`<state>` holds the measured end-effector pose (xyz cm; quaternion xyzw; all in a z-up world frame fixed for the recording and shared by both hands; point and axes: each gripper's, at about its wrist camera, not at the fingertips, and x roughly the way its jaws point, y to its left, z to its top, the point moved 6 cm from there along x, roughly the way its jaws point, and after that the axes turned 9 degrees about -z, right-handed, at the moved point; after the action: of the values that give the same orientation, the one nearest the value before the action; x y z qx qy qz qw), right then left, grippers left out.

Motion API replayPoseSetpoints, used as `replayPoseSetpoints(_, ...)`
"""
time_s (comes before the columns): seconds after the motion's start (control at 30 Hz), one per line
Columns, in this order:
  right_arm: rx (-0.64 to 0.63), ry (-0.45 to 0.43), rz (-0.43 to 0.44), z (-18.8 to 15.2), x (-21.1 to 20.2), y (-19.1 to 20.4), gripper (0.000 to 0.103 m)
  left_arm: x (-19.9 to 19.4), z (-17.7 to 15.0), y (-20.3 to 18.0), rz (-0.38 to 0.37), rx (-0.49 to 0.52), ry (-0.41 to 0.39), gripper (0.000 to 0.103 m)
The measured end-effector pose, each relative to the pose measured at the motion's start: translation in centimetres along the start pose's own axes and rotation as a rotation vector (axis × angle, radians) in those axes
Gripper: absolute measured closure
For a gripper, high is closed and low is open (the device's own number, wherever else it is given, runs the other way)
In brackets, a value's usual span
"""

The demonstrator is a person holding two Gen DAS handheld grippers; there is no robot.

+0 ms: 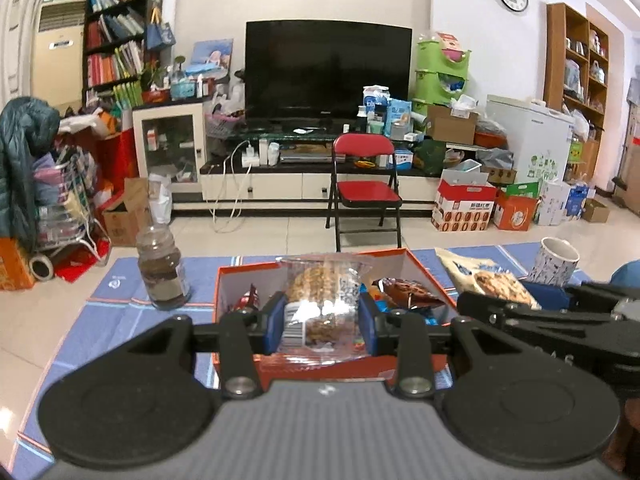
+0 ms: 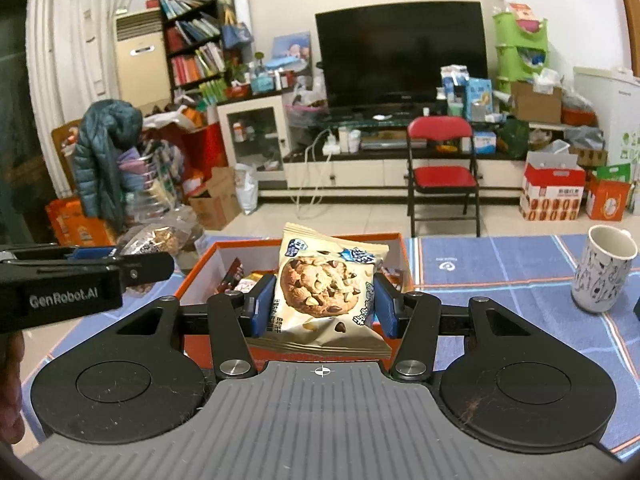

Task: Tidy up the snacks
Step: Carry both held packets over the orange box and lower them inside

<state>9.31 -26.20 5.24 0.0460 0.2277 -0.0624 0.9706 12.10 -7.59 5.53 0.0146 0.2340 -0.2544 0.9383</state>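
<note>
An open orange box [image 1: 240,270] [image 2: 362,238] holding several snack packets stands on the blue tablecloth. My left gripper [image 1: 322,326] is shut on a clear packet of oat biscuits [image 1: 320,304], held just over the box's near side. My right gripper [image 2: 320,306] is shut on a cream chocolate-chip cookie packet [image 2: 320,284], upright in front of the same box. In the right wrist view the left gripper [image 2: 96,258] shows at the left edge with its clear packet [image 2: 160,240]. In the left wrist view the right gripper [image 1: 560,300] reaches in from the right with the cookie packet [image 1: 488,280].
A glass jar [image 1: 162,270] with brown contents stands left of the box. A patterned white mug [image 1: 556,262] [image 2: 604,268] sits to the right. Beyond the table's far edge stand a red folding chair [image 1: 366,184], a television and cluttered shelves.
</note>
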Motion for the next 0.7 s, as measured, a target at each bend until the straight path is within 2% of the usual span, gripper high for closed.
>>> replayPoseSetpoints(0.2, -0.035, 0.025, -0.027, 0.1, 3.5, 0.7, 0.066, 4.7, -1.1, 2.6, 0.075, 0.014, 0.045, 0.069)
replayPoseSetpoints(0.3, -0.058, 0.049, -0.03, 0.3, 6.3, 1.5, 0.066, 7.6, -1.6, 4.5, 0.083, -0.03, 0.076, 0.069)
replayPoseSetpoints(0.47, -0.125, 0.065, -0.043, 1.6, 10.5, 3.3, 0.066, 11.3, -1.0, 6.5, 0.107, -0.05, 0.083, 0.069)
replayPoseSetpoints(0.7, -0.159, 0.103, -0.048, 2.0, 14.8, 4.8, 0.066, 14.4, -0.5, 8.2, 0.111, -0.045, 0.099, 0.069)
